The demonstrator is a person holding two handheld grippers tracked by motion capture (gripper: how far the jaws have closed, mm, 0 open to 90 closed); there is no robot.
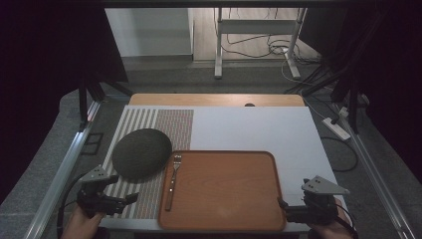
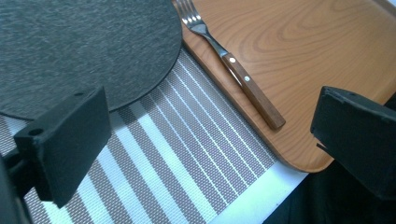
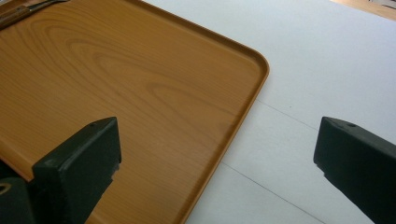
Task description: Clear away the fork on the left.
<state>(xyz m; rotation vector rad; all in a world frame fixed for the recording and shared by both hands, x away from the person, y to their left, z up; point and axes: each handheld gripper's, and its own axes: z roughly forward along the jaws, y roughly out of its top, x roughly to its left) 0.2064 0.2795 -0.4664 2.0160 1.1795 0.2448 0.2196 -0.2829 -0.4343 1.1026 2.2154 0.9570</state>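
A wooden tray (image 1: 234,191) sits near the table's front edge, its left rim lapping onto a striped mat (image 1: 149,149). A fork (image 1: 173,180) lies just inside that left rim, prongs pointing away from the person, handle toward them. A round dark mat (image 1: 142,153) rests on the striped mat, just beside the tray's far-left corner. The left gripper (image 1: 130,198) hovers over the stripes with jaws wide apart, holding nothing. The right gripper (image 1: 282,204) sits at the tray's near-right corner, jaws likewise apart, with bare white tabletop (image 1: 259,127) beyond.
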